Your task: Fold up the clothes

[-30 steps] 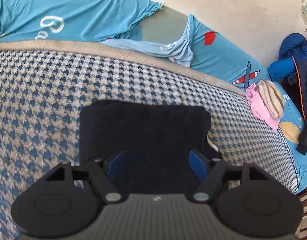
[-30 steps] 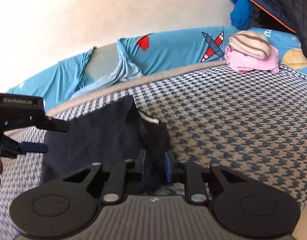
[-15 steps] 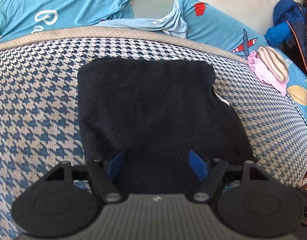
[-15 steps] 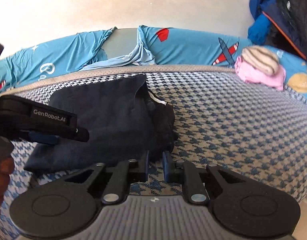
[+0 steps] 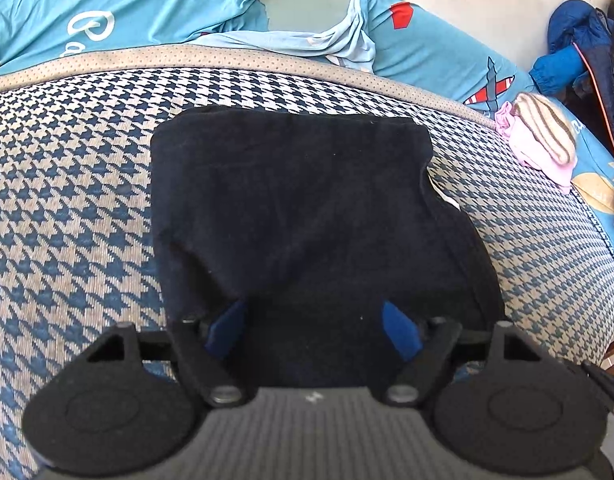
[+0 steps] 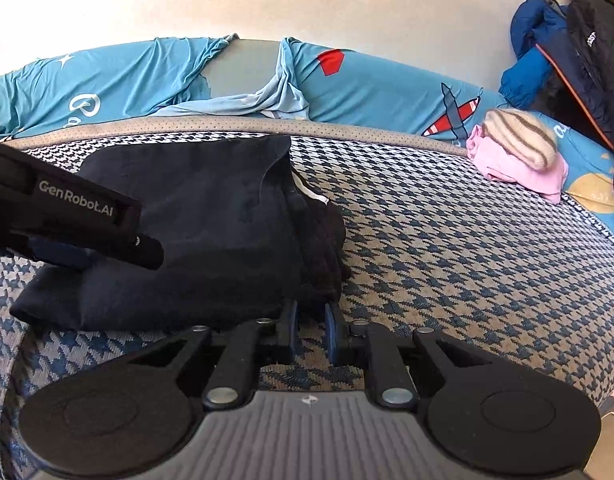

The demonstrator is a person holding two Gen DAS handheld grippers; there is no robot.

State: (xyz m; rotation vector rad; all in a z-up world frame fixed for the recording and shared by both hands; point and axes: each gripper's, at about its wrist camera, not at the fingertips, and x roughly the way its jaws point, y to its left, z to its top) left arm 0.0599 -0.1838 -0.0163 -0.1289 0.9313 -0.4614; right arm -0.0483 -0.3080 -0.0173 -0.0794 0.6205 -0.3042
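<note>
A dark navy garment [image 5: 299, 216], folded into a thick rectangle, lies on the houndstooth-patterned bed cover [image 5: 67, 184]. The left gripper [image 5: 313, 326] hovers over its near edge, jaws spread wide and holding nothing. The right gripper [image 6: 311, 328] sits at the garment's near right corner, jaws narrowed almost together; whether they pinch any cloth cannot be told. To finish this fold neatly, the layered right edge, where a white tag [image 6: 311, 196] peeks out, should be squared and pressed flat. A pink garment [image 6: 519, 168] with a striped knit hat [image 6: 519, 138] rests well apart.
</note>
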